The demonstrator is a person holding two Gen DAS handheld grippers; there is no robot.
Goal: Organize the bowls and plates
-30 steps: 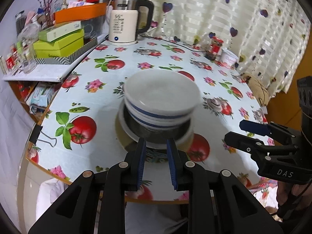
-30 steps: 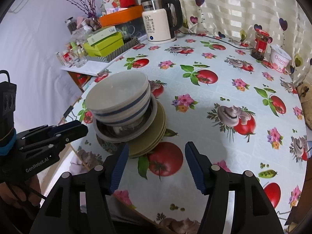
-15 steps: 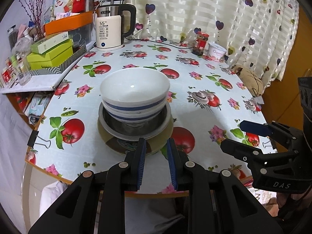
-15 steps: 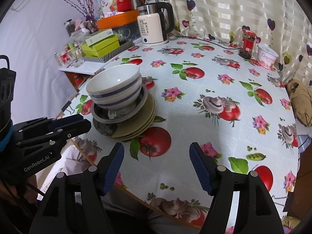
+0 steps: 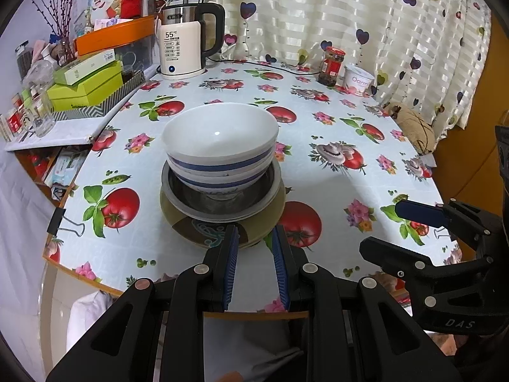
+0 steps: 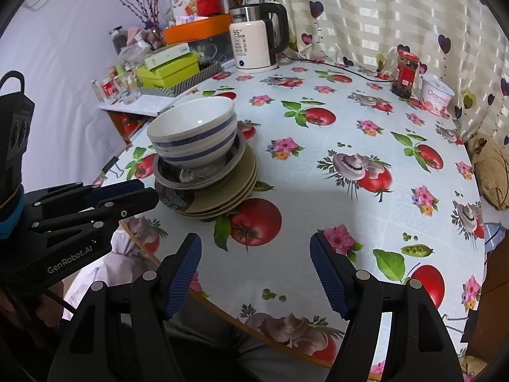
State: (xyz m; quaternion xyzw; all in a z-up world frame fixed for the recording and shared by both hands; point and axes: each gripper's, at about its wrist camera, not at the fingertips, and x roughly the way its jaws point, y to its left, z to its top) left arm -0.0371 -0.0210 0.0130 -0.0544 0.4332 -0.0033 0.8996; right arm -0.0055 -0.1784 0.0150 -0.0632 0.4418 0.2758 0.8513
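Near the table edge, bowls sit stacked on plates. Left gripper: narrow gap, empty, just short of the stack. Right gripper: spread wide, empty, beside it.

Fig.: surface finishes, stacked tableware on printed cloth.
Top bowl: glazed ceramic, glossy white w/ blue bands, point highlight inside. Steel bowl under it: dull grey metal, brushed look. Plates: olive ceramic, satin sheen. Tablecloth: smooth printed vinyl, slight gloss. Left gripper & right gripper: matt black plastic; pads blue, ribbed, rubbery. Kettle: cream plastic body, shiny steel top. Curtain: sheer striped fabric.
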